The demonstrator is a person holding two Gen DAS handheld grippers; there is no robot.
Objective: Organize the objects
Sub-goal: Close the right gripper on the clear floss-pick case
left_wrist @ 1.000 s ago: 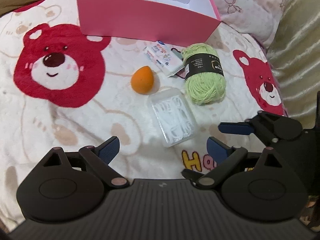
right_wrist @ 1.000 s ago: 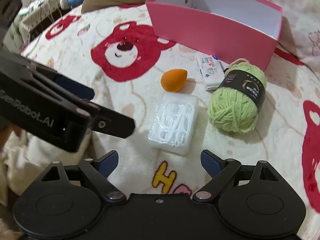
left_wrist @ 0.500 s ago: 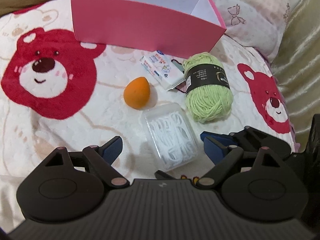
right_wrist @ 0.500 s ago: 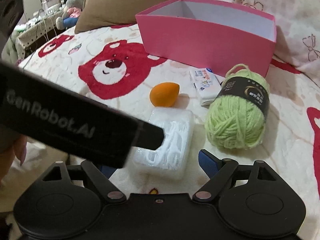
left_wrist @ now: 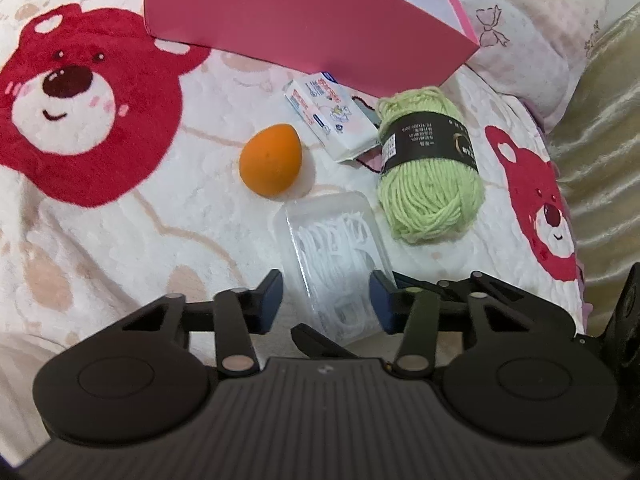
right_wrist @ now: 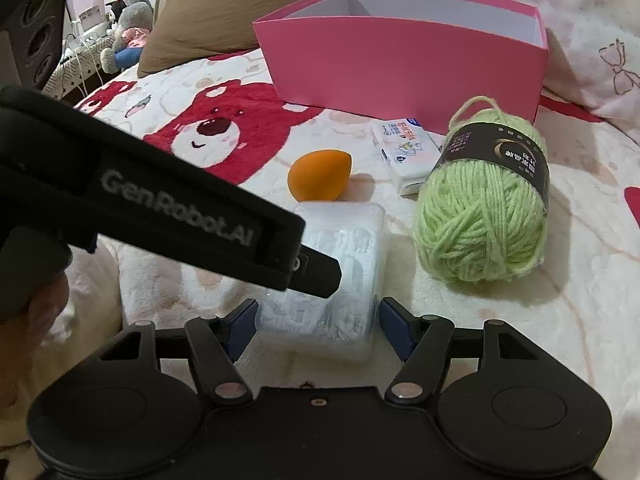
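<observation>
A clear box of floss picks (right_wrist: 332, 272) lies on your bear-print blanket (left_wrist: 100, 208), nearest you, probably first for the pink box (right_wrist: 404, 60) behind. Your right gripper (right_wrist: 318, 326) and left gripper (left_wrist: 326, 300) both straddle it, jaws closing; contact is unclear. The left gripper hides part of it. Orange sponge (left_wrist: 270, 160), green yarn (right_wrist: 484, 216) and tissue packet (left_wrist: 328, 114) wait beyond.

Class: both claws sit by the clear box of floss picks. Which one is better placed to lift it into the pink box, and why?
Probably the right claw: its closing jaws squarely straddle the floss-pick box. The left claw, also closing, spans only one end, at an angle. Pink box lies straight ahead.
</observation>
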